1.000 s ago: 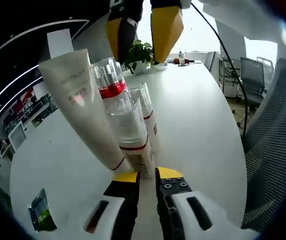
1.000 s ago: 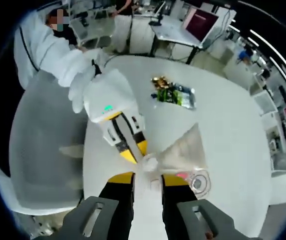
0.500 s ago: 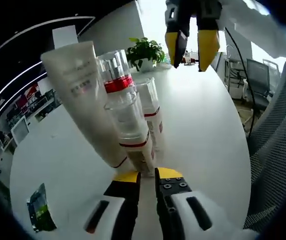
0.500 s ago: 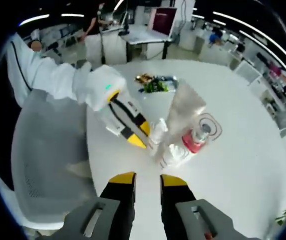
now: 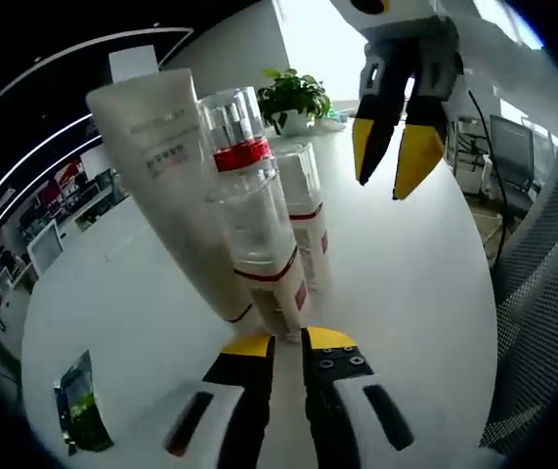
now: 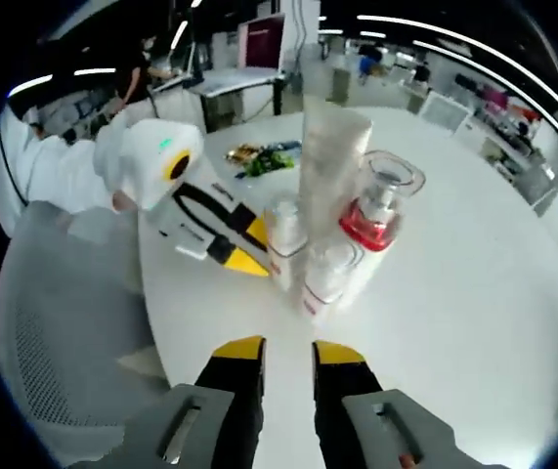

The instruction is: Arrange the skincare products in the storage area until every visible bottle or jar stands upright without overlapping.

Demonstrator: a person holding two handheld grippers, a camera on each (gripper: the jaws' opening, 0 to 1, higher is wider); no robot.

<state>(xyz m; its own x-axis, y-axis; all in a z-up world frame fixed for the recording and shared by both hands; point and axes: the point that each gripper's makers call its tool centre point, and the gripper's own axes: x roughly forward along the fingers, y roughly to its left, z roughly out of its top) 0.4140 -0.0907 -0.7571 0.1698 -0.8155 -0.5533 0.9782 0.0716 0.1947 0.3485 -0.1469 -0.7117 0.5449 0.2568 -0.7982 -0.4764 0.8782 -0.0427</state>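
Just ahead of the left gripper (image 5: 277,344), whose empty jaws stand slightly apart, four upright products cluster: a soft tube (image 5: 166,166) and three slick, top-heavy clear bottles (image 5: 259,234). The right gripper (image 5: 396,161) hangs beyond them, jaws also narrowly parted and empty. Each bottle likely wants a low, firm hold on its body.

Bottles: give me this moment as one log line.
bottles upright, clustered with tube | left gripper near cluster, empty | right gripper apart, empty

tube (image 5: 166,166) print too blurred to read; rear bottle (image 5: 308,210) partly hidden behind front bottle (image 5: 259,244); green packet (image 5: 81,405) unidentifiable
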